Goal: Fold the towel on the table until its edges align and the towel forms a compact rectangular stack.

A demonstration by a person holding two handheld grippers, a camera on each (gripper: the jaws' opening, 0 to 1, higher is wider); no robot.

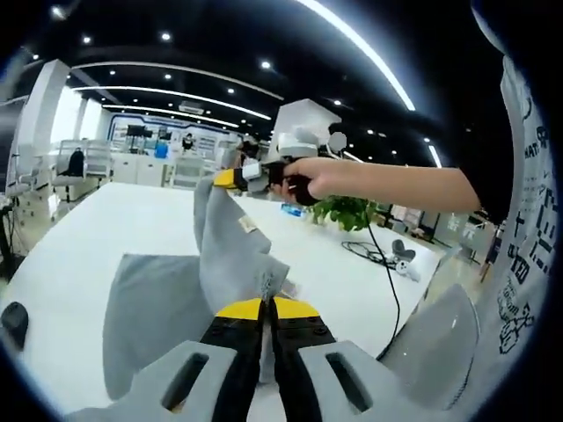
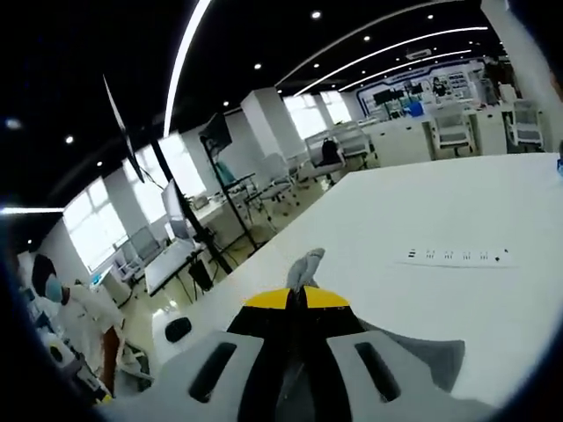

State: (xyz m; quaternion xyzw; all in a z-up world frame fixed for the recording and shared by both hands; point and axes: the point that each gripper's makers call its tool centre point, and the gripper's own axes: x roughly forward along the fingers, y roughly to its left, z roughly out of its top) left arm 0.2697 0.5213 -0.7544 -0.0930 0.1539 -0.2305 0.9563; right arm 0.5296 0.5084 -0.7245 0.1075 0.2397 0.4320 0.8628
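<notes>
The grey towel (image 1: 233, 255) hangs lifted above the white worktop (image 1: 106, 220), its lower part still resting there. The left gripper (image 1: 266, 306) has its jaws closed on one corner, while the right gripper (image 1: 230, 178) (held in a hand (image 1: 310, 178)) pinches another corner higher up.

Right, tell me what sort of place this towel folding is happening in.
Most likely a large open-plan office or lab. Linear ceiling lights run over a long white table, rows of desks with office chairs stand by the windows, and a potted plant sits behind the grey towel.
</notes>
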